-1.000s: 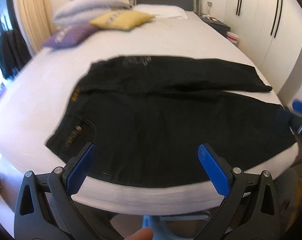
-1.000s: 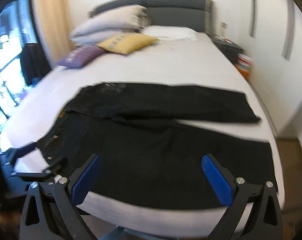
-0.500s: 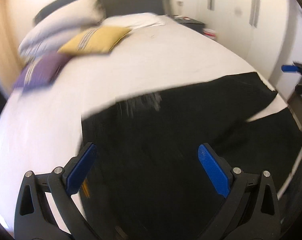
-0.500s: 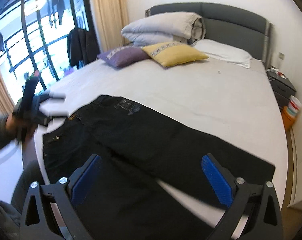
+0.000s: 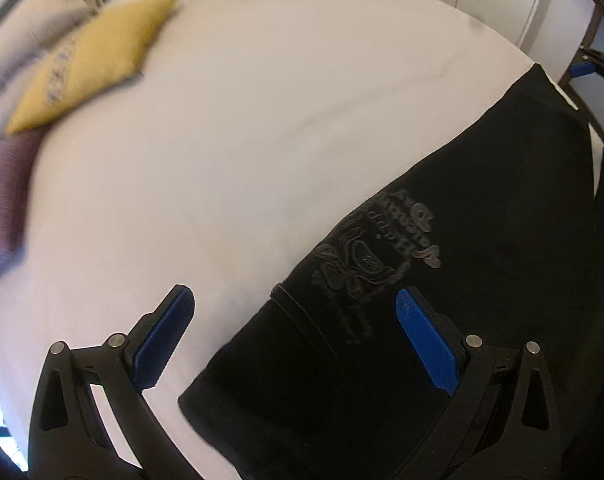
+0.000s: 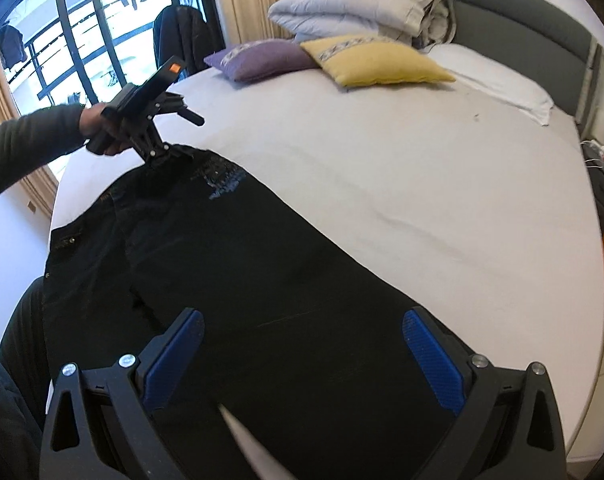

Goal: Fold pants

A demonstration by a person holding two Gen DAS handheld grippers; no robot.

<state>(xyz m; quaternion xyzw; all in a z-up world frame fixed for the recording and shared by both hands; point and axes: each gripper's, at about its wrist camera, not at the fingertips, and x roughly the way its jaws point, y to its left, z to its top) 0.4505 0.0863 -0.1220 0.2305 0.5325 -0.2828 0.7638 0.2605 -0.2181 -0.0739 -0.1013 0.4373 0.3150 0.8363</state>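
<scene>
Pants: black pants (image 6: 238, 248) lie spread flat on the near side of a bed (image 6: 402, 168), waistband toward the window, legs running diagonally; a grey printed emblem (image 5: 376, 248) shows near the waist, brass-coloured rivets at the pocket edge.
Left hand-held gripper: left hand-held gripper (image 5: 294, 344) hovers over the waistband corner, blue pads spread wide, one over the white sheet, one over the black cloth; nothing between them. In the right wrist view it sits at the far waist end (image 6: 158, 136), its fingertips at the cloth edge.
Right hand-held gripper: right hand-held gripper (image 6: 302, 360) is wide apart above the leg, gripping nothing.
Bed: white sheet, grey headboard (image 6: 518, 12).
On the bed: yellow cushion (image 6: 374, 60), purple cushion (image 6: 262, 58), folded duvet (image 6: 358, 8), white pillow (image 6: 498, 80) at the head, well apart from the pants.
</scene>
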